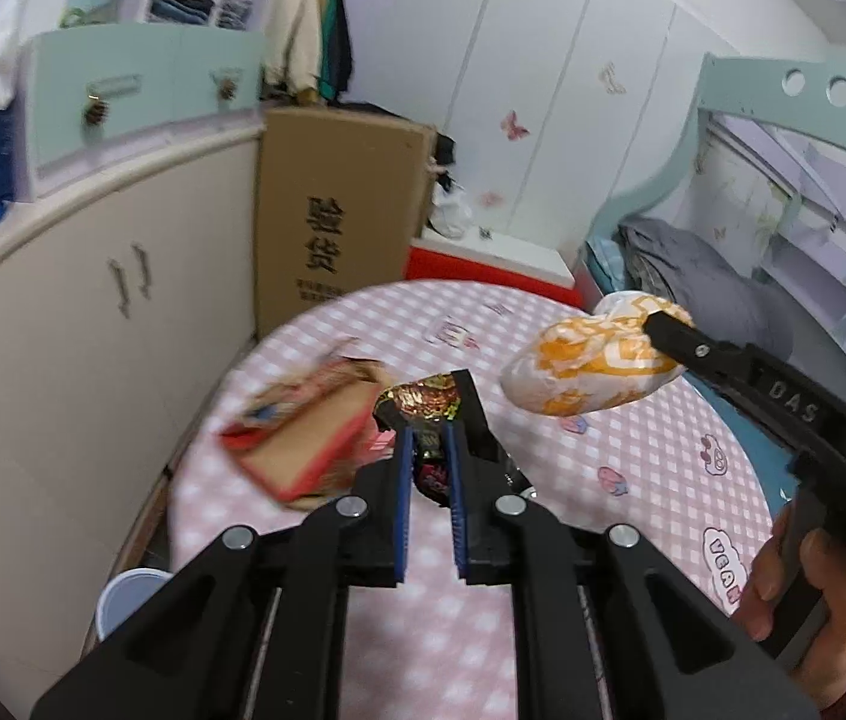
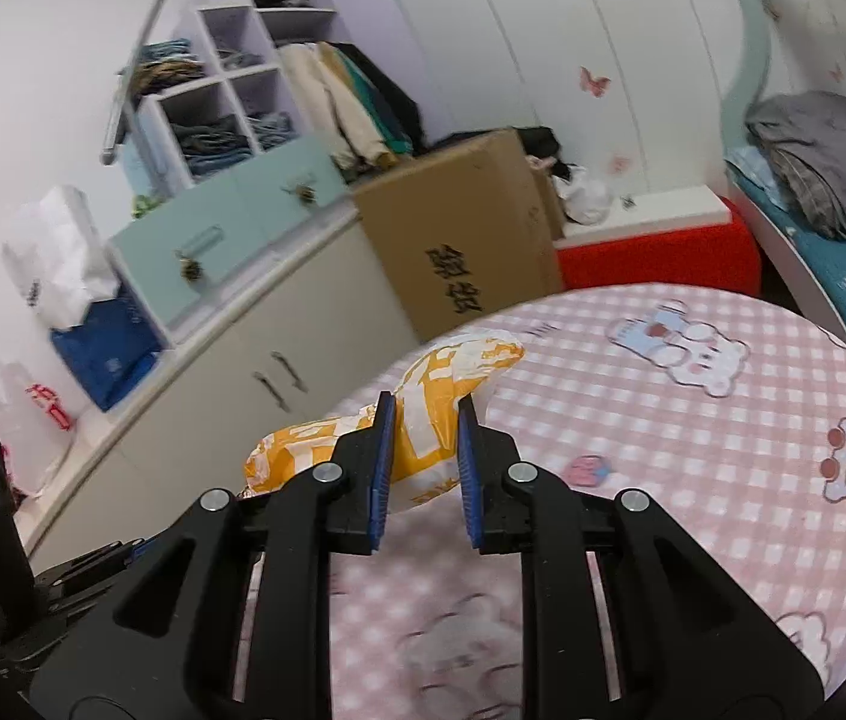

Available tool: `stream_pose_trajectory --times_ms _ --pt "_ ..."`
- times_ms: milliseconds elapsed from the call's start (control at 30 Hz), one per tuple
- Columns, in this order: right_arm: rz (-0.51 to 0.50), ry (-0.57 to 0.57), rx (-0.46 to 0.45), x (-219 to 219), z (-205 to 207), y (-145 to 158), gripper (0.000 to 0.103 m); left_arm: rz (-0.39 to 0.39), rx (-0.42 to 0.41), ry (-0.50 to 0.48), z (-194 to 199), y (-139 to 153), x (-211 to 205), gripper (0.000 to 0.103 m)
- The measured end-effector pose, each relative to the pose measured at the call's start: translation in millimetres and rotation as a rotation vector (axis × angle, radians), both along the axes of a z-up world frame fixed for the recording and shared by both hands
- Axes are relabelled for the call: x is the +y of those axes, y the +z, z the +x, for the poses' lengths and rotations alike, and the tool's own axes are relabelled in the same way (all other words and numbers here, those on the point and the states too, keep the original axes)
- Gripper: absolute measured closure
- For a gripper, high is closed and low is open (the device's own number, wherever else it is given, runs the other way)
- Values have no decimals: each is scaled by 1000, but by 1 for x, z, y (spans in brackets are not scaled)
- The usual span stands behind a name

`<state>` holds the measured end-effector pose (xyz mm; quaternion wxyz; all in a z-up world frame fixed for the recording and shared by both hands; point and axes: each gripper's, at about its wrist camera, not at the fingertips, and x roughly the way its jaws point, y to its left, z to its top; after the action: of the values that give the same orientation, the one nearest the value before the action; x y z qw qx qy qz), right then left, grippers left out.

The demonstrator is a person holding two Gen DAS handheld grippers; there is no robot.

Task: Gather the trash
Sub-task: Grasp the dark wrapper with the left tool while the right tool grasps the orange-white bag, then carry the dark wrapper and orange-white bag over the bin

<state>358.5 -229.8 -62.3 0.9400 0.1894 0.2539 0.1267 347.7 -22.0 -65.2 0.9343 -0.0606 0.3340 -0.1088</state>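
Two grippers in play, each clamped on one piece of trash.

Left wrist view: left gripper [image 1: 428, 420] has its jaws nearly together, the blue pads pinching a dark, shiny snack wrapper [image 1: 423, 405]. The wrapper's crumpled top sticks out past the fingertips and its tail hangs between the pads, above the pink checked tablecloth [image 1: 633, 468]. Just left of the wrapper, a torn red-edged cardboard packet [image 1: 297, 426] appears blurred; whether it lies on the cloth I cannot tell. At right, the right gripper [image 1: 660, 324] comes in from the edge, held by a hand [image 1: 795, 588], its fingertips gripping an orange-and-white plastic bag [image 1: 591, 360] clear of the table.

Right wrist view: right gripper [image 2: 423, 414] stands narrowly parted, pads pressed against the orange-and-white plastic bag [image 2: 423, 420], which bulges out to the left and beyond the tips. The tablecloth [image 2: 693, 450] lies below and to the right.
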Motion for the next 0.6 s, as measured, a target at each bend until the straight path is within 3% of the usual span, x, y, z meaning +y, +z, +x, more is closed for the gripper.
stream_pose_trajectory --times_ms 300,600 --pt "-19 159 -49 100 -27 23 84 -26 -22 170 -50 12 106 93" --pt "-46 332 -9 219 -39 5 84 -57 40 341 -86 -16 216 93"
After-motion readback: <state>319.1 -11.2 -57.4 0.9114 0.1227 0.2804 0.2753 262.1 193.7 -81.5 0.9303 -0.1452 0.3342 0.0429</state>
